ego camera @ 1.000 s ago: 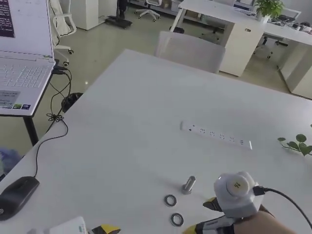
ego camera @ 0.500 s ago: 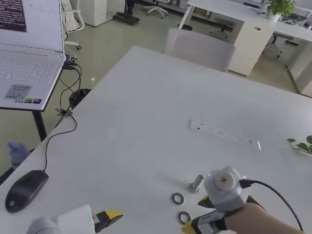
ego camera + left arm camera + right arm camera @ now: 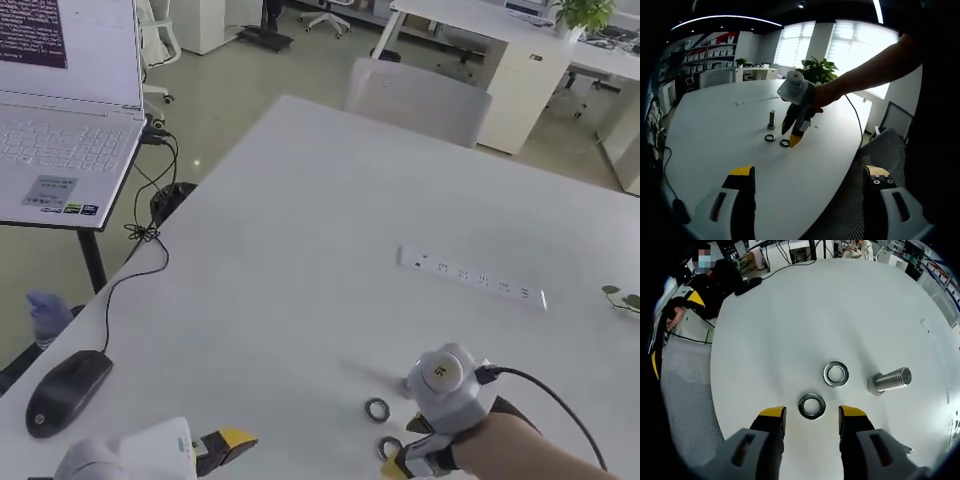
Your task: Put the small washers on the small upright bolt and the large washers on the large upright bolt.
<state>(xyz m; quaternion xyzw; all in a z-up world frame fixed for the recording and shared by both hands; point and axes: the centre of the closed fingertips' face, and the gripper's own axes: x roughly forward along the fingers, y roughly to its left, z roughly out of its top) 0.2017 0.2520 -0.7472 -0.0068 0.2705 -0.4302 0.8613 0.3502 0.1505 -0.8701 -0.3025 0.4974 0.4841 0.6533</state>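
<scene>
White surface [image 3: 300,250] carries two washers [image 3: 835,374] lying flat beside an upright bolt [image 3: 890,380], with none on it yet. Over the nearer washer [image 3: 811,406] hovers the right tool [image 3: 812,416], jaws spread and empty. At near left hangs the left tool [image 3: 809,172], released. By the look of it, the whole task remains.

White table [image 3: 300,250] w/ a white power strip [image 3: 471,278] lying flat toward its far right side. Black mouse [image 3: 67,390] near the left edge. Its cable [image 3: 130,270] runs off the table toward a laptop [image 3: 60,110] at left, screen lit. Gray chair [image 3: 420,100] at the far side. Green leaves [image 3: 625,298] at right edge. Potted plant [image 3: 817,70] by the windows in left gripper view.
</scene>
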